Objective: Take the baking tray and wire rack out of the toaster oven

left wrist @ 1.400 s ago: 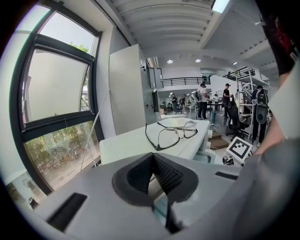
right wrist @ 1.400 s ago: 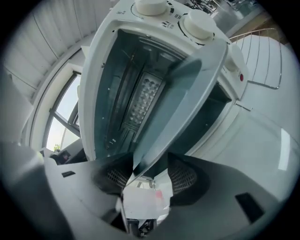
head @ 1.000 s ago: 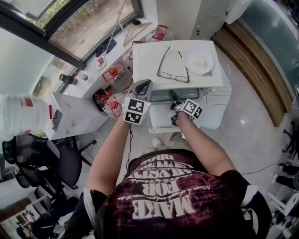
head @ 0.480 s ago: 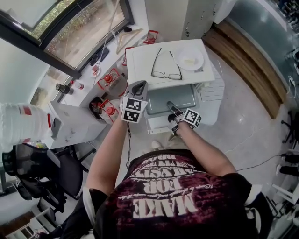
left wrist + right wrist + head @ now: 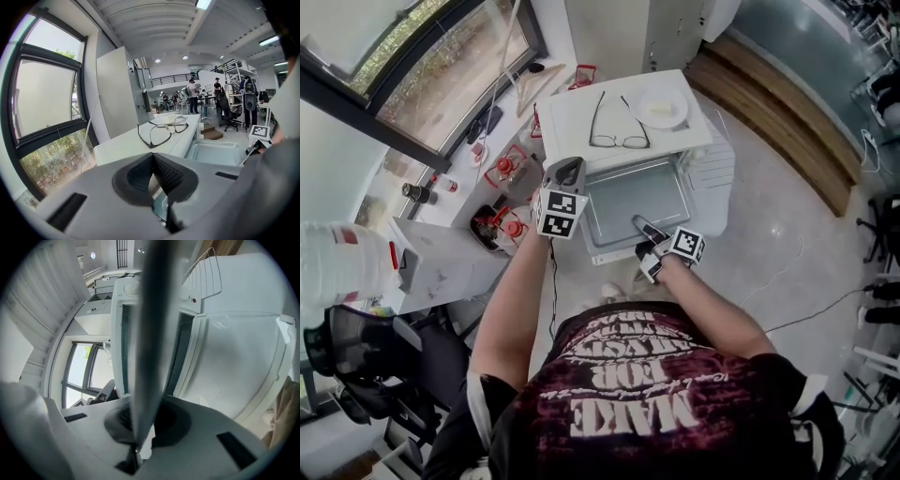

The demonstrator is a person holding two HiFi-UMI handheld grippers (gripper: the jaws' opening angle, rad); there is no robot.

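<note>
The grey baking tray sticks out of the front of the white toaster oven, level, most of it in the open. My right gripper is shut on the tray's near rim. In the right gripper view the tray runs edge-on as a grey band out from between the jaws. My left gripper hovers at the oven's left front corner, shut and holding nothing, with the tray off to its right. A wire rack lies on the white surface right of the oven.
Glasses and a white plate rest on top of the oven. Red-capped jars and a wooden hanger crowd the windowsill at the left. A white box stands near my left arm. People work at desks in the far room.
My right gripper has drawn back toward me and the tray has slid out of the oven with it. The left gripper has stayed at the oven's left corner.
</note>
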